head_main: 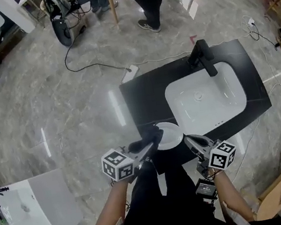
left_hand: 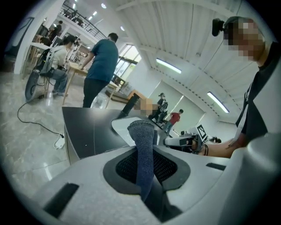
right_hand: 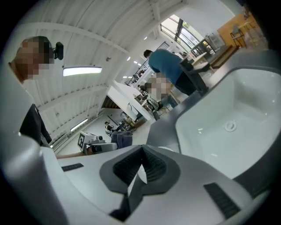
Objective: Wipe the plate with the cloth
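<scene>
Zero wiping evident so far. Clamped on cloth with left gripper, apparently pinched shut on plate rim with right gripper. Probably whole wipe left to do

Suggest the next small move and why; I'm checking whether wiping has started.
Probably sweep the cloth, pinched in the left hand-held gripper, across the plate: it sits only at its edge, while the right hand-held gripper seems clamped on the rim.

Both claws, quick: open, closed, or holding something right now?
Left claw: closed on the cloth.
Right claw: closed, apparently pinching the rim of the plate.
</scene>
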Tool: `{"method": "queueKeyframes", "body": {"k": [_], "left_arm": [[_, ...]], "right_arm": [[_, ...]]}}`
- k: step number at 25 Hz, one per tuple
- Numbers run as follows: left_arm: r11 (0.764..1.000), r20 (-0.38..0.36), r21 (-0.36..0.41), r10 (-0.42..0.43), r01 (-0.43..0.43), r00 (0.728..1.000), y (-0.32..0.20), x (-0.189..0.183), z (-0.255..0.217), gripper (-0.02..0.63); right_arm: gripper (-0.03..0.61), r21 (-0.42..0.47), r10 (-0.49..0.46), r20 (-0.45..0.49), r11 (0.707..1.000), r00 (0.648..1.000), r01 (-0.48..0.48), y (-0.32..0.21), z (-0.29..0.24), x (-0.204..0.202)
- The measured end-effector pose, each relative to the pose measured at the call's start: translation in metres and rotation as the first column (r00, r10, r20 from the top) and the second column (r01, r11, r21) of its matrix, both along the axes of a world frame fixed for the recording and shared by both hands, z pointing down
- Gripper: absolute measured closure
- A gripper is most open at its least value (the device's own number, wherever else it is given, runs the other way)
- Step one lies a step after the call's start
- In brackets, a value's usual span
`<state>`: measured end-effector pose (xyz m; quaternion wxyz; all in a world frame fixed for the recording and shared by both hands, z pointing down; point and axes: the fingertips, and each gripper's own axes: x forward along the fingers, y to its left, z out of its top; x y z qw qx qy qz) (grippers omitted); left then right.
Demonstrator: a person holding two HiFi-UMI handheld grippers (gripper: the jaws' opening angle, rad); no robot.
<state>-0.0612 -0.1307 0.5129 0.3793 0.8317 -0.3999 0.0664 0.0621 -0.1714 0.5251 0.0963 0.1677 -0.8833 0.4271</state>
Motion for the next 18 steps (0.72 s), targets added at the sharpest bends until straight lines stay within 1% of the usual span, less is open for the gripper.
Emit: {"method": "queueKeyframes", "body": {"k": [3, 5, 8, 12, 18], "left_arm": [[0.999, -0.012, 0.052, -0.011, 0.011, 1.0, 0.007, 0.009, -0.023, 0.563], [0.997, -0.019, 0.078, -0.022, 0.024, 1.0, 0.012, 0.014, -0.035, 0.563], [0.994, -0.007, 0.105, -0.044, 0.045, 0.999, 0.016, 0.016, -0.05, 0.563], [0.99, -0.003, 0.125, -0.071, 0.071, 0.997, 0.021, 0.026, -0.06, 0.563], [0.987, 0.037, 0.148, -0.066, 0.059, 0.997, 0.026, 0.043, -0.071, 0.563]], "right_arm": [[0.574, 0.085, -0.06, 0.05, 0.995, 0.997, 0.056, 0.007, -0.032, -0.007], [0.574, 0.116, -0.093, 0.075, 0.99, 0.993, 0.084, 0.011, -0.047, -0.007], [0.575, 0.151, -0.123, 0.097, 0.983, 0.988, 0.107, 0.013, -0.064, -0.006], [0.575, 0.19, -0.137, 0.114, 0.975, 0.984, 0.114, 0.011, -0.075, 0.002], [0.575, 0.217, -0.148, 0.147, 0.97, 0.978, 0.114, 0.015, -0.089, 0.006]]}}
